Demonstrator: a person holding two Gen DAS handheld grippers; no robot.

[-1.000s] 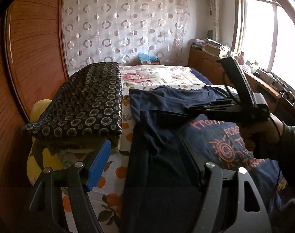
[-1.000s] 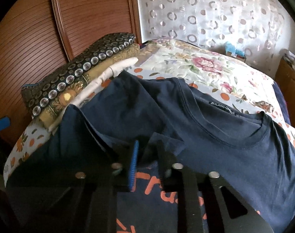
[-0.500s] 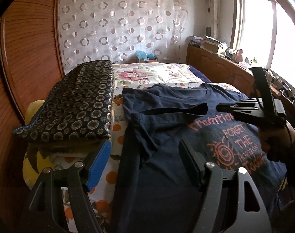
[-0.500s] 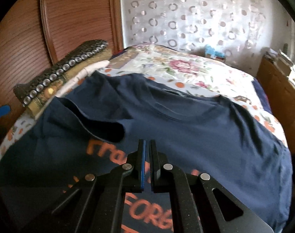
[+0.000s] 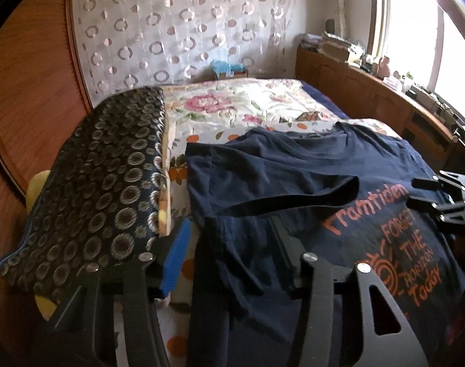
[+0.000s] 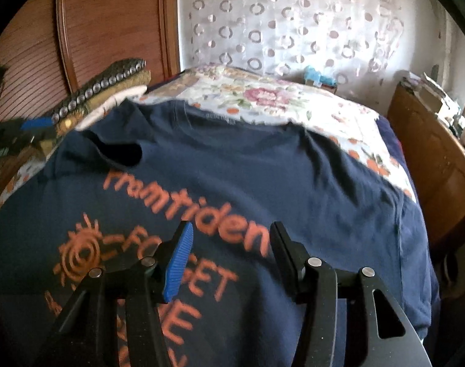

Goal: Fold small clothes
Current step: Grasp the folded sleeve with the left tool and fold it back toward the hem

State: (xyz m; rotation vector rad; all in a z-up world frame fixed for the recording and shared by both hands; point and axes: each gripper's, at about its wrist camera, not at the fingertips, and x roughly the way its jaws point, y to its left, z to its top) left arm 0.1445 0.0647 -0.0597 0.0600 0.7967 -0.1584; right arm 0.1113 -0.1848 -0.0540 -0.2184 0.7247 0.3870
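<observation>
Far left: wooden wardrobe panel (image 5: 27, 98); against it, a dark cushion with ring pattern (image 5: 104, 183) resting on a yellow-and-white stack, seen edge-on in the right wrist view (image 6: 104, 91).

Left gripper (image 5: 232, 253): fingers spread wide, nothing held between them; the blue pad (image 5: 176, 260) sits over the floral bedsheet (image 5: 241, 107) just beside the shirt's left edge; the other finger lies over the shirt fabric; whether either touches the cloth cannot be told.

Centre: navy T-shirt (image 5: 293, 189) lying face up on the bed, collar toward the far end, orange print "Framtiden / FORGET THE HORIZON Today" with a sun motif visible; the left sleeve (image 5: 293, 195) is folded inward across the chest, its hem forming a raised dark band that ends just short of the lettering; the right wrist view shows the same shirt (image 6: 263, 168) spread flat across the bed.

Right gripper (image 6: 229, 257): fingers parted wide above the printed lettering, holding nothing; its body appears at the right margin of the left wrist view (image 5: 446, 202).

Far right: wooden cabinet (image 5: 355, 91) beneath a window, cluttered on top; patterned curtain (image 5: 177, 30) behind the bed.
</observation>
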